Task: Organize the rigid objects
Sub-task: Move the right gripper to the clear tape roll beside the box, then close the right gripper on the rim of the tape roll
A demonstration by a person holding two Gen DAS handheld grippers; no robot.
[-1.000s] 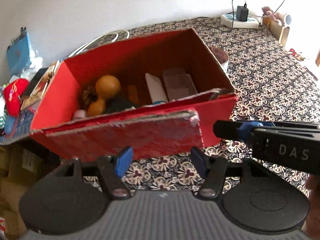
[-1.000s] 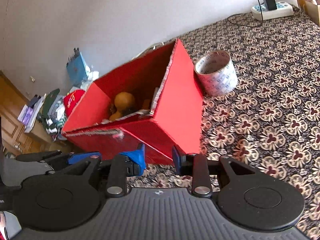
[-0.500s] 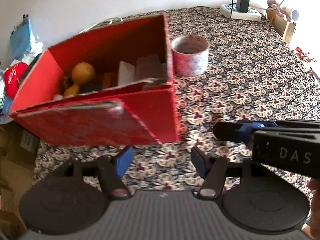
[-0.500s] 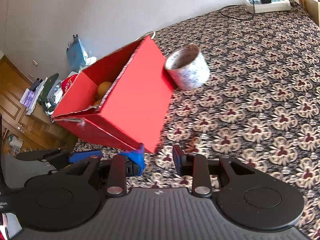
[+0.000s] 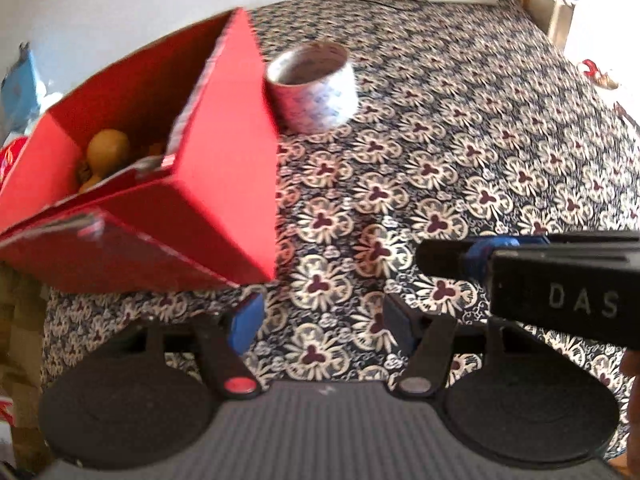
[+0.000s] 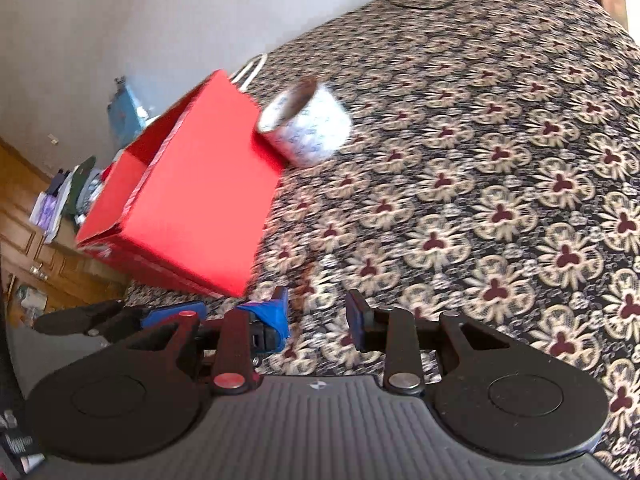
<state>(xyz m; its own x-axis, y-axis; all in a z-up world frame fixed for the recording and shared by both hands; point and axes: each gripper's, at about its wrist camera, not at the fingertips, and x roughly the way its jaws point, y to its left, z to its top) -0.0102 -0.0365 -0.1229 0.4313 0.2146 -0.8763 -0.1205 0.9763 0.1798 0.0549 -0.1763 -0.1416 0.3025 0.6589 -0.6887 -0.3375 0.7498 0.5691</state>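
Evidently, both grippers were held empty above the patterned surface (image 5: 480,128): the left gripper (image 5: 322,320) with jaws wide apart, the right gripper (image 6: 316,316) moderately parted. The tape roll (image 5: 314,86) stood just beside the red box (image 5: 224,184), possibly touching its wall. A hurried approach could knock the roll away or nudge the box, since a jaw would have to pass between them. Only the left view revealed the yellow gourd (image 5: 108,152) inside the box; only the right view showed the wooden cabinet (image 6: 36,248).
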